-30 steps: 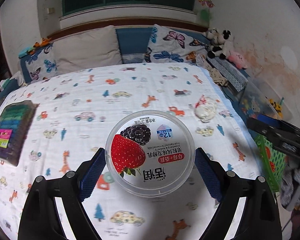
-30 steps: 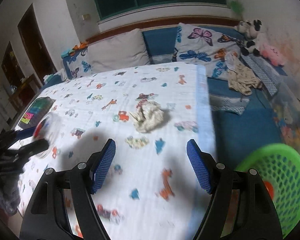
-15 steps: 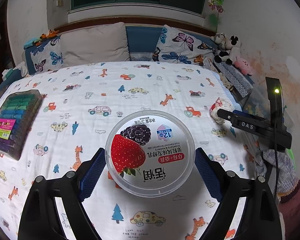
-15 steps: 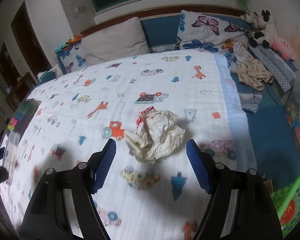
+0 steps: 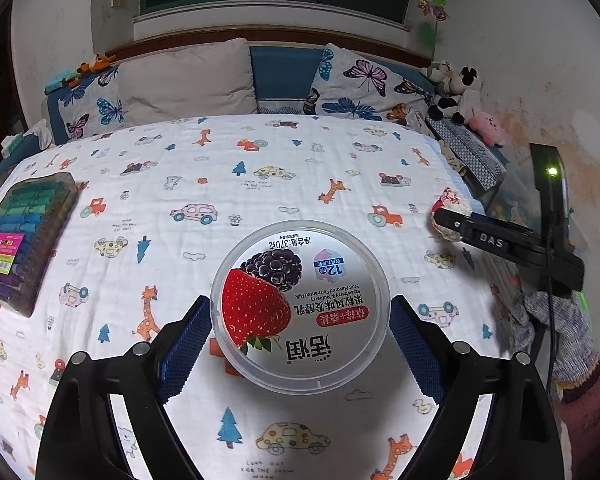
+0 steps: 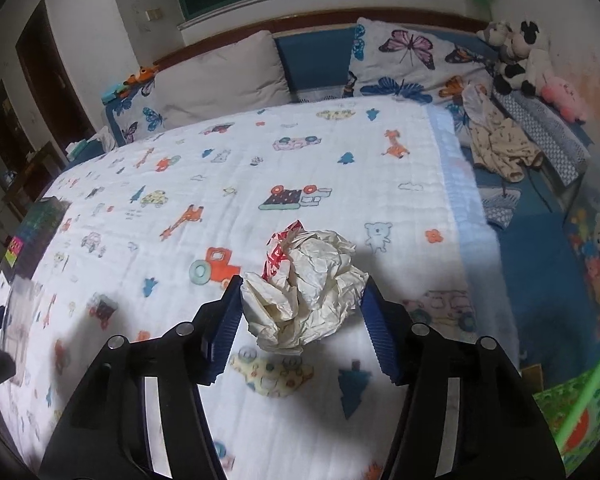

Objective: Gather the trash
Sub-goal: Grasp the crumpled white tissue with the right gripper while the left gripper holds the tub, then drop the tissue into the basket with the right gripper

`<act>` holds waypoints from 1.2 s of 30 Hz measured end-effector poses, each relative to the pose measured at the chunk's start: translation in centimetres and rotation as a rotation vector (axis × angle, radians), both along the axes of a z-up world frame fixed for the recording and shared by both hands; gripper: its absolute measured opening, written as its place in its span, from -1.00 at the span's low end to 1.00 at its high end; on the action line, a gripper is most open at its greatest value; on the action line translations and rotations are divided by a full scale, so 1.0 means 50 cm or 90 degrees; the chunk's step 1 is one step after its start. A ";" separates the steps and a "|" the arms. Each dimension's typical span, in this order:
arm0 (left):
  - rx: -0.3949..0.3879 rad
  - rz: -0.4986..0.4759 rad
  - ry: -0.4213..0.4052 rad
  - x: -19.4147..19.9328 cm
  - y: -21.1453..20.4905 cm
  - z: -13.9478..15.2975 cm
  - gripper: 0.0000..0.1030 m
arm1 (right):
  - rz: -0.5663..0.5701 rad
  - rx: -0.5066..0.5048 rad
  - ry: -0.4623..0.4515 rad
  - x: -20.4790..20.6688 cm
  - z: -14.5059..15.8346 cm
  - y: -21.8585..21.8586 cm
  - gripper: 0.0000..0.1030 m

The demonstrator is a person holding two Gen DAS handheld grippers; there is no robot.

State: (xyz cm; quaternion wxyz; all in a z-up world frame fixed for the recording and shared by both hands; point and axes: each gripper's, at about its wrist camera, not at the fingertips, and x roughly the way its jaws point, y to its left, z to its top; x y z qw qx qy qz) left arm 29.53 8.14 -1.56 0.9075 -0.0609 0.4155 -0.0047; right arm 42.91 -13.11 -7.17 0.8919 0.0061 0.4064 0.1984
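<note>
Right now the yogurt tub (image 5: 300, 306) sits clamped between the blue pads of the left tool (image 5: 300, 340), lid up, its strawberry-and-mulberry label facing the camera, held above the patterned bedspread (image 5: 228, 168); the tub's walls and base are hidden under the lid. To the tub's right, near the bedspread's edge, the crumpled paper wad (image 6: 306, 292) lies on the bedspread between the pads of the right tool (image 6: 302, 320). Both pads press on the wad's sides, though whether it is lifted cannot be told. From the left wrist view only a sliver of the wad (image 5: 450, 216) shows behind the right tool's black finger. Far left of the tub lies a box of coloured markers (image 5: 18, 236), partly cut by the frame. A green basket (image 6: 580, 412) shows at the lower right corner, mostly cropped and blurred.
</note>
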 end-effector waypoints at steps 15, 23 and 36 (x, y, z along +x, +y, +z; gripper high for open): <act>-0.004 -0.045 -0.027 -0.050 -0.092 0.040 0.66 | 0.013 -0.004 -0.042 -0.186 0.096 -0.078 0.14; -0.018 -0.087 -0.034 -0.073 -0.161 0.049 0.66 | -0.025 -0.002 -0.055 -0.291 0.126 -0.168 0.14; -0.019 -0.179 -0.050 -0.089 -0.322 0.073 0.66 | -0.145 -0.029 -0.054 -0.400 0.117 -0.370 0.14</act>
